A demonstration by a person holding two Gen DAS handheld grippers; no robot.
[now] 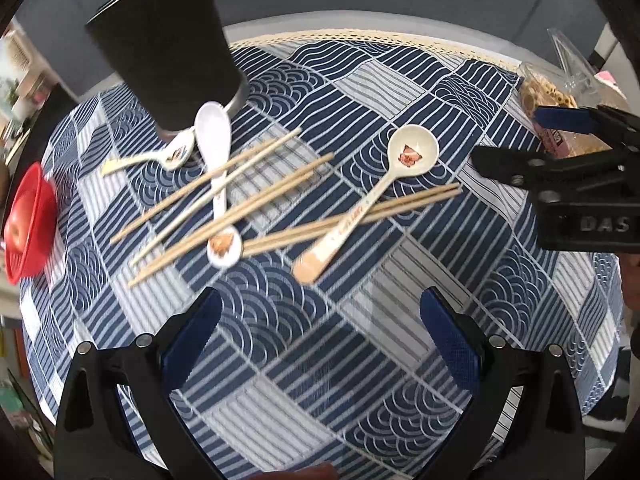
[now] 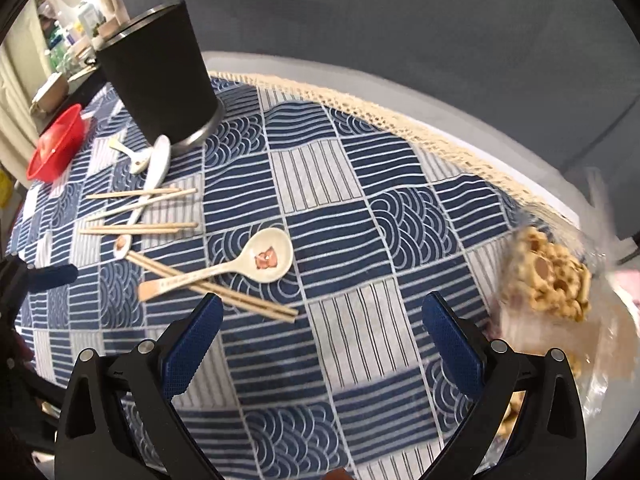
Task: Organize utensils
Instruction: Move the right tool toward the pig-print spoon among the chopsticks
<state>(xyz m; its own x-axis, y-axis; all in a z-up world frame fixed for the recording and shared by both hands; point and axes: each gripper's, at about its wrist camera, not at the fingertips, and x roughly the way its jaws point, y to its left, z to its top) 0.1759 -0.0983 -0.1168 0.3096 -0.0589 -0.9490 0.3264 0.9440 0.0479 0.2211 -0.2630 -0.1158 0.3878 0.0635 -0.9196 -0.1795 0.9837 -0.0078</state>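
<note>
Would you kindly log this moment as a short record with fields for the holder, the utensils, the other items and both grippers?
holder: black cup, upright at the far left of the patterned tablecloth
spoons: cream spoon lying across a chopstick pair; white spoon and small spoon lying by the cup's base
chopsticks: loose sticks scattered flat, crossing the white spoon
other items: red bowl at left; bag of snacks at right
left gripper: open, empty
right gripper: open, empty
</note>
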